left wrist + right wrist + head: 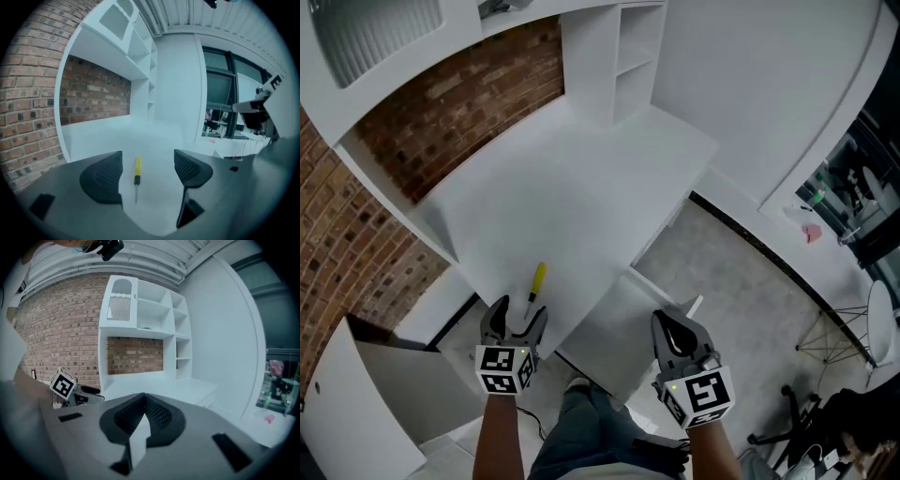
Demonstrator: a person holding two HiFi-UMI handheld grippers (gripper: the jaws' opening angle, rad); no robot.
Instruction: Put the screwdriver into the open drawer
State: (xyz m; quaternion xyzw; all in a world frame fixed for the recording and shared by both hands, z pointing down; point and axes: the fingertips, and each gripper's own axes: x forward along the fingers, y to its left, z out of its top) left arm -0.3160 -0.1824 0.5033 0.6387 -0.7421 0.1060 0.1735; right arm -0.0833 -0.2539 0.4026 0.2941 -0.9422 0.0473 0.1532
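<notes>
Here the left hand-held gripper (517, 320) gapes wide before the screwdriver (534, 284) — the right hand-held gripper (675, 328) closed, empty.

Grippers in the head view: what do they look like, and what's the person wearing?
Both the left gripper and right gripper have dark grey, rounded jaws with ribbed pads, each with a white cube bearing black square markers. No sleeves show; grey-blue trousers.

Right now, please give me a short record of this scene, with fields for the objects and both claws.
screwdriver: yellow handle, lying on the white desk near its front edge
left claw: open, empty, just short of the screwdriver
right claw: shut, empty, by the drawer
drawer: open, below the desk front
task step: screwdriver not yet grasped
</notes>
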